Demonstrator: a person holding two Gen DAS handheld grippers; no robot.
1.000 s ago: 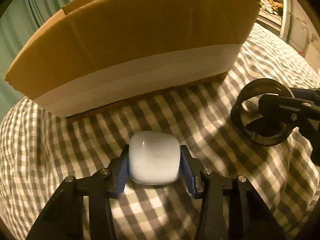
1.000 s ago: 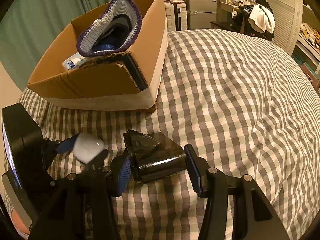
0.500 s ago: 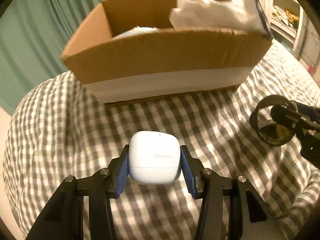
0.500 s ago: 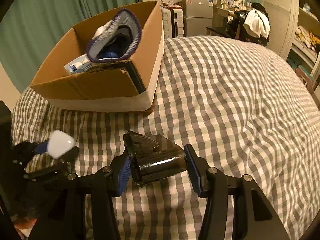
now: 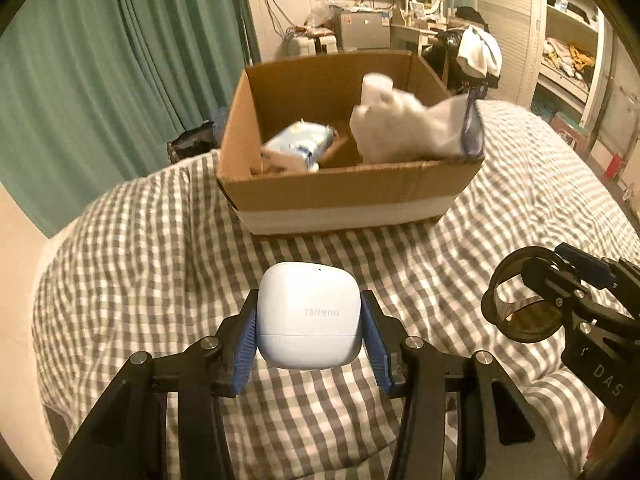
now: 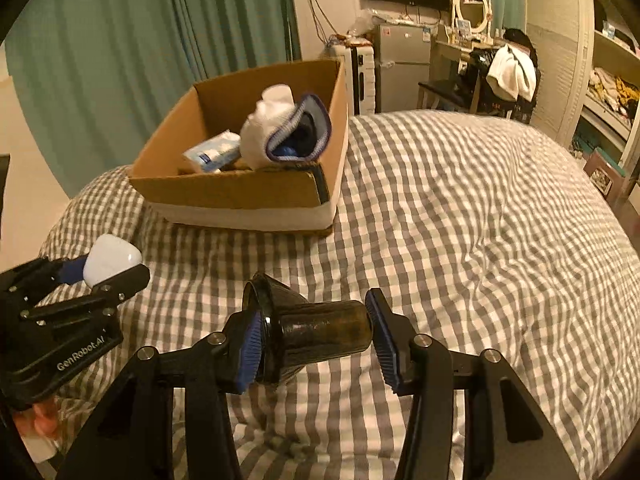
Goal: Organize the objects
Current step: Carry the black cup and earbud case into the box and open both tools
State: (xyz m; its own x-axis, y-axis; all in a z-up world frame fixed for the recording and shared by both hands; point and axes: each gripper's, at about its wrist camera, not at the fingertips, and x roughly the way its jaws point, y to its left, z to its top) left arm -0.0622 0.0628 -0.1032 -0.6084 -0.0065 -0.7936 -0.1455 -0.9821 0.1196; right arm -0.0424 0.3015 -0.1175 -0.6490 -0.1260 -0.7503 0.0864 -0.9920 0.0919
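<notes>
You have lifted both loads off the bed (image 6: 480, 208) over the last second, so the cardboard box (image 5: 340, 196) now shows its open top ahead, ready to receive them. Your right tongs (image 6: 316, 344) are spread fairly wide, clenched end to end on the dark jar (image 6: 320, 334). Your left tongs (image 5: 308, 328) sit narrower, clamped on the white earbud case (image 5: 308, 316), both in the air short of the box.

Two tools: the left tool (image 5: 308, 340) carries one white earbud case (image 5: 307, 320), the right tool (image 6: 316, 344) one dark glass jar (image 6: 316, 334). One cardboard box (image 6: 240, 196) contains one tissue pack (image 6: 214, 152) and one white knitted piece (image 6: 280, 128).
</notes>
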